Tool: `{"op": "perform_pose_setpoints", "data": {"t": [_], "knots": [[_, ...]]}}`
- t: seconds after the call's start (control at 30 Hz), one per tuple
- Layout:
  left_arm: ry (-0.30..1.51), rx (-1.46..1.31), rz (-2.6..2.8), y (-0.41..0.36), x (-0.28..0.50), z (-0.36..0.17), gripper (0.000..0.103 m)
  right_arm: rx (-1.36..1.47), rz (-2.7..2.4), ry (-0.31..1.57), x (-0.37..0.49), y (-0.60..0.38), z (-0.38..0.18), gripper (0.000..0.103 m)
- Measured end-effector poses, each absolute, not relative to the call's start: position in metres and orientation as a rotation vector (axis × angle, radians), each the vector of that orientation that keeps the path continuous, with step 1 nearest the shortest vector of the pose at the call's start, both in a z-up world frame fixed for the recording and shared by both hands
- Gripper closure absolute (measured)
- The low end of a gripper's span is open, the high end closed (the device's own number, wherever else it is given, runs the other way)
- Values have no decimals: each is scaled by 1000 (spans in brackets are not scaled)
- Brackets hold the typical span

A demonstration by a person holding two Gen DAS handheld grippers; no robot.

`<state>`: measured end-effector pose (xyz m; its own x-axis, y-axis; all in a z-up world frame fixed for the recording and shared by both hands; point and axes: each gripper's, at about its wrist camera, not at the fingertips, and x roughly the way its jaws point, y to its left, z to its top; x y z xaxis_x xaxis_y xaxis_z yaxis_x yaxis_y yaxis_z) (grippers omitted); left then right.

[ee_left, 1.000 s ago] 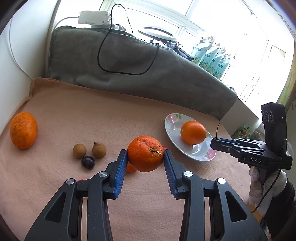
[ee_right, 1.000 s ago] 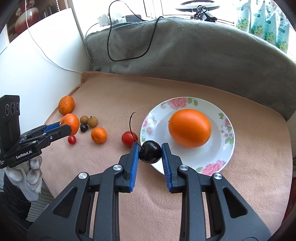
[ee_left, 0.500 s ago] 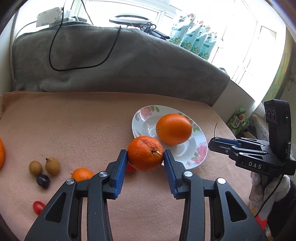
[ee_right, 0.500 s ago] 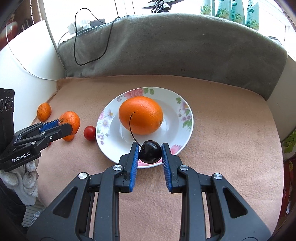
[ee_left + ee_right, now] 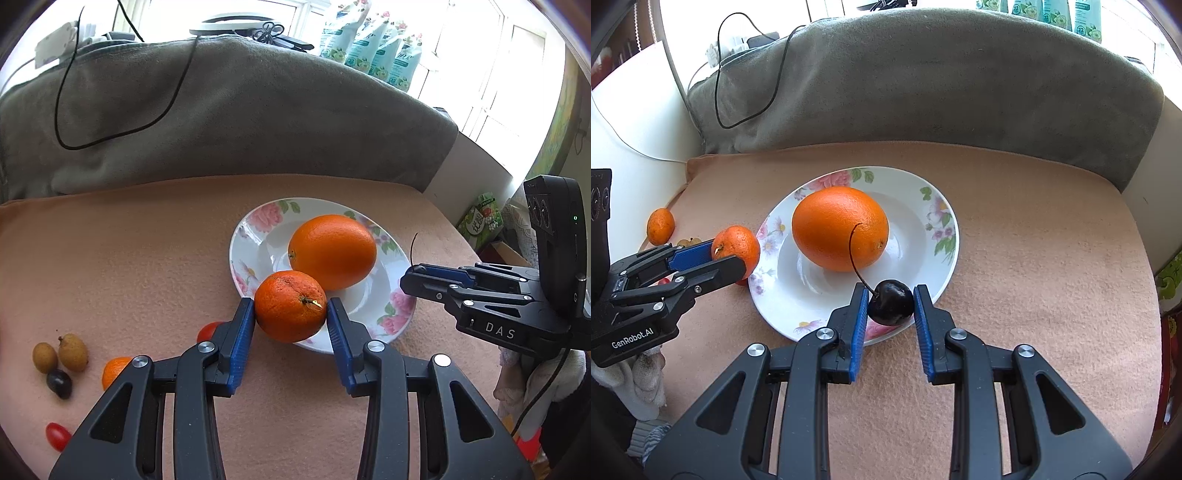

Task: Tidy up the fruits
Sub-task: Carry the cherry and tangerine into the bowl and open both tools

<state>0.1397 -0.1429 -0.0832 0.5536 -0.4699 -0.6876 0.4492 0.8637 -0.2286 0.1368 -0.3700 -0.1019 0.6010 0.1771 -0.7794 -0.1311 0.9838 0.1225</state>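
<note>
Fruit drop-off step: left gripper (image 5: 291, 318) clamps rough-skinned small orange mandarin (image 5: 290, 305) over near rim of white floral china plate (image 5: 255, 229); right gripper (image 5: 891, 308) pinches dark stemmed cherry (image 5: 891, 302) over its own near rim. Big smooth orange (image 5: 840, 228) sits mid-plate. Advice: lower w/ both into bare spots beside it, then open slowly so nothing rolls.

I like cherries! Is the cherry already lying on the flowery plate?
No, the dark cherry is pinched between the right gripper's blue fingers, held above the plate's near rim.
</note>
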Motion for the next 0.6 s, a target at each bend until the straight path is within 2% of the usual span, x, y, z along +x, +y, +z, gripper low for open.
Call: {"op": "perform_pose_setpoints", "data": {"t": [0.6], "knots": [[835, 3, -544, -158, 146, -86, 64, 52, 194, 916, 140, -368, -103, 77]]}}
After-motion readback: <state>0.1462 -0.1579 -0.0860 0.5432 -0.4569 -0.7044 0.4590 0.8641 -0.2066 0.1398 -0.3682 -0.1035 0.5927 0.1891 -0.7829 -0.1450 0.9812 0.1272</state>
